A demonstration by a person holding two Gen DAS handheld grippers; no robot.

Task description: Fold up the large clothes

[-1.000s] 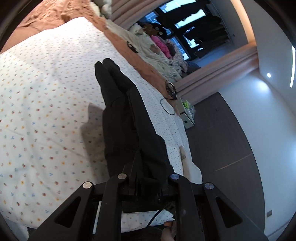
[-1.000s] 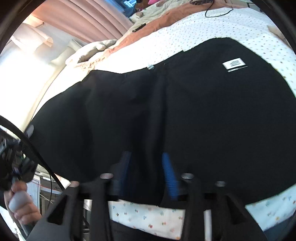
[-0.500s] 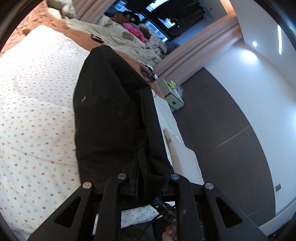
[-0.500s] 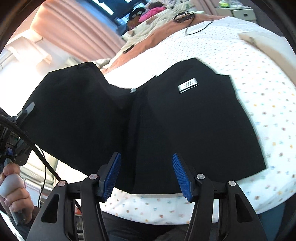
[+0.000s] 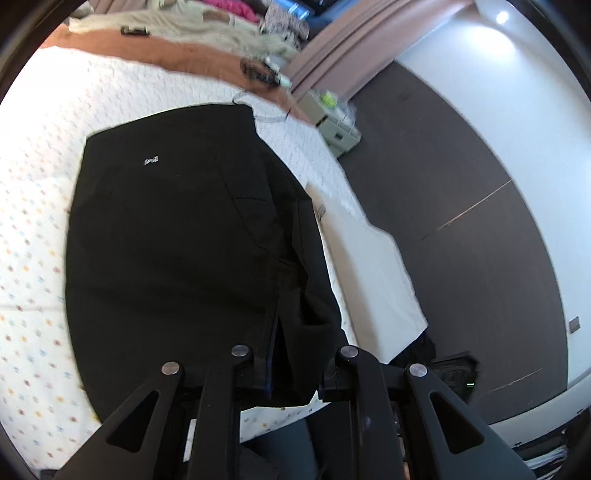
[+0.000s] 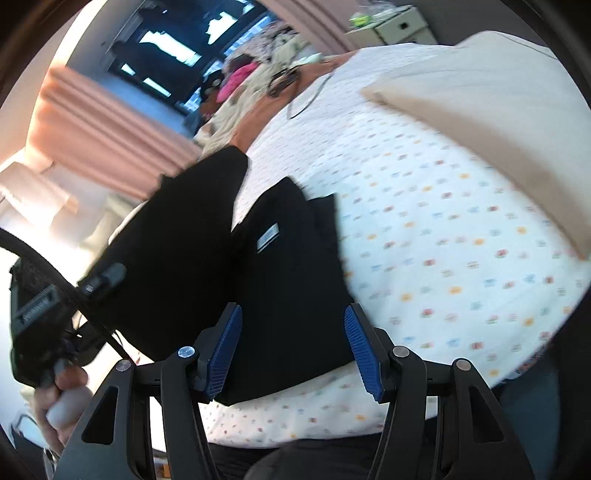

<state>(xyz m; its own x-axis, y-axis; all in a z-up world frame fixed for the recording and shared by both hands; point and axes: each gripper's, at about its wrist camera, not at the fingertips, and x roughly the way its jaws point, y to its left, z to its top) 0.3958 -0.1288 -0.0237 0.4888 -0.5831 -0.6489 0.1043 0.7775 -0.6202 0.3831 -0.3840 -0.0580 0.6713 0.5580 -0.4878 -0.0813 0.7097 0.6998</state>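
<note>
one black garment (image 5: 177,236), lying on the bed's dotted white sheet (image 5: 33,280), spread wide with a small white logo mark (image 5: 151,160) near its far edge. its near right edge is bunched into a thick fold that runs straight into the left gripper (image 5: 291,369).

left gripper: jaws nearly together, clamped on that bunched black fabric. cloth fills the gap, pads hidden behind it.

right gripper (image 6: 291,347): jaws apart, two blue ribbed pads (image 6: 364,350) both fully visible, nothing pinched. the garment (image 6: 295,280) sits beyond and between them in view, but whether the tips touch it i cannot tell. one white label patch (image 6: 269,235) shows on the cloth here. part of the garment is lifted off the sheet at left in this view, next to the other handheld unit (image 6: 40,317), with one hand (image 6: 62,398) wrapped around its grip and a black cable (image 6: 74,291) arcing across.

counts: 1 garment, 2 grippers, 1 hand visible, 1 beige pillow (image 6: 491,107) at the right of the right view, 1 small white cabinet (image 5: 338,127) on the dark floor (image 5: 480,221) by the pink curtain (image 5: 332,48). one brown blanket strip (image 5: 159,55) across the far end of the bed, with a pile of mixed clothes (image 5: 236,26) beyond it, too blurred to count. one thin cable (image 6: 310,99) trails over the sheet's far side.

right view is motion-blurred, sheet dots smeared.
</note>
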